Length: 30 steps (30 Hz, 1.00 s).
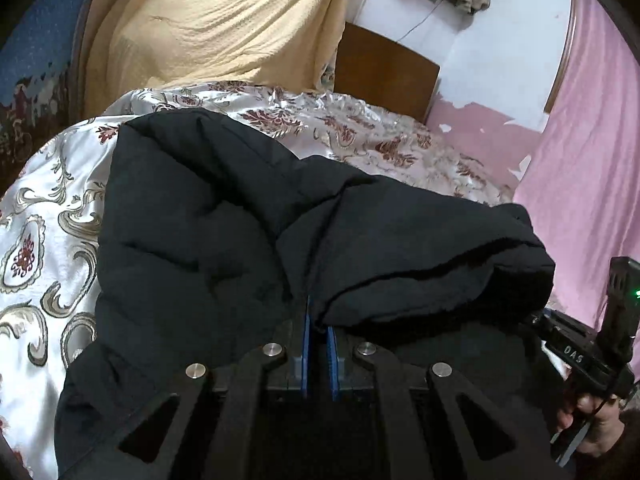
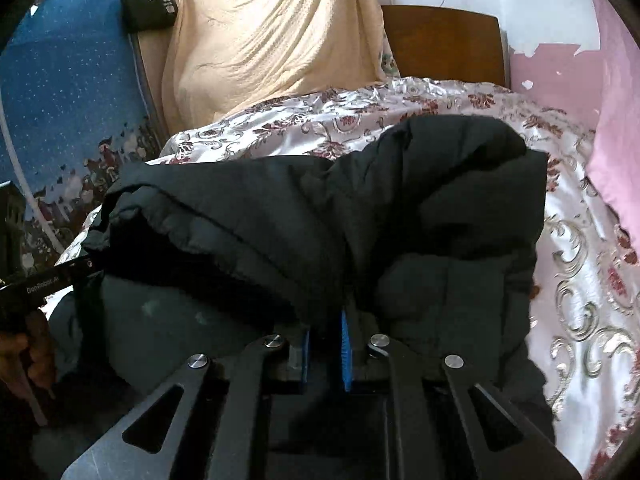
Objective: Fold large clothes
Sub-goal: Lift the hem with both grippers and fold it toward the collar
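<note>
- Lying in a thick heap on the bed, the black padded jacket (image 1: 208,240) reads as quilted and puffy — bulky but probably light for its size, soft all through, with a smooth shell that may slide over the satin under it.
- Being so lofty, it will likely spring back from a crease; I judge each fold needs pressing down after it is laid.
- Best holds look like the seamed edges and hems, where layers are thin enough to pinch; a grab at the fat quilted middle would take only shell and slip.
- The left gripper (image 1: 319,320) has its jaws pressed nearly together on a fold of the jacket's edge, blue pads either side of the cloth.
- The right gripper (image 2: 326,324) likewise pinches a bunched ridge of the jacket (image 2: 440,208) between its jaws — the gap there is a little wider.
- Under it lies the floral satin bedspread (image 2: 580,280), slick-looking and wrinkled.
- Beyond, a yellow blanket (image 1: 208,32) hangs at the head of the bed, beside a wooden headboard (image 2: 444,40); pink cloth (image 1: 592,152) hangs on the right.
</note>
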Each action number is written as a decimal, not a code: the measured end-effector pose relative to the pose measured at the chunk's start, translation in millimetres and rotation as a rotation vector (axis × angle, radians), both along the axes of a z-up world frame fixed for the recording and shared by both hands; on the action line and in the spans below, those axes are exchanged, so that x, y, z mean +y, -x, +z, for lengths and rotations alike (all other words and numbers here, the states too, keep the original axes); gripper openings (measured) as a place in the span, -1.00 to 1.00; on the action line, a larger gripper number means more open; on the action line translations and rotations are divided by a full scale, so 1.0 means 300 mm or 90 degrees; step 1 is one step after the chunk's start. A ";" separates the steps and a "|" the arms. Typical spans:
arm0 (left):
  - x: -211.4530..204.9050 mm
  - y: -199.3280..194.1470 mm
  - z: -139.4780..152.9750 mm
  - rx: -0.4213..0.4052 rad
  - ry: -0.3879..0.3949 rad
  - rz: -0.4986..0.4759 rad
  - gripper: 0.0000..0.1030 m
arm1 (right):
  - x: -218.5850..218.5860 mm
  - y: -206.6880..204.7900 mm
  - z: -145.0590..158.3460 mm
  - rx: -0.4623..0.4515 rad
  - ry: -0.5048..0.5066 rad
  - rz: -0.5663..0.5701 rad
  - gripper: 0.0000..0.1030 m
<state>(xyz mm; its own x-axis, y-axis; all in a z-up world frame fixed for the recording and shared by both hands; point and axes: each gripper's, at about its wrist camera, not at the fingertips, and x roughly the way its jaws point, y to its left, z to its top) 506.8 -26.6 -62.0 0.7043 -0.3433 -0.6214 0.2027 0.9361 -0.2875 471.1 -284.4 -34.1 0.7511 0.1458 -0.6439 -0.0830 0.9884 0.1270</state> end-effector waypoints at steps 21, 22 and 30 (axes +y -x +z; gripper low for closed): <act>-0.016 -0.015 0.054 0.008 -0.040 -0.034 -0.81 | 0.115 -0.292 0.182 0.076 -0.012 0.062 -0.37; -0.009 -0.017 0.059 0.019 -0.042 -0.030 -0.76 | 0.136 -0.290 0.152 0.078 0.001 0.058 -0.39; 0.094 0.074 0.166 -0.006 -0.031 -0.016 -0.55 | 0.131 -0.231 0.030 0.053 -0.008 0.058 -0.48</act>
<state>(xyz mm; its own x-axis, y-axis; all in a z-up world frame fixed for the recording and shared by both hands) 484.6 1.4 -12.3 0.7019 -0.3309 -0.6307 0.2297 0.9434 -0.2394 540.3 -245.2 -25.1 0.6782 0.2195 -0.7013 -0.1610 0.9755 0.1497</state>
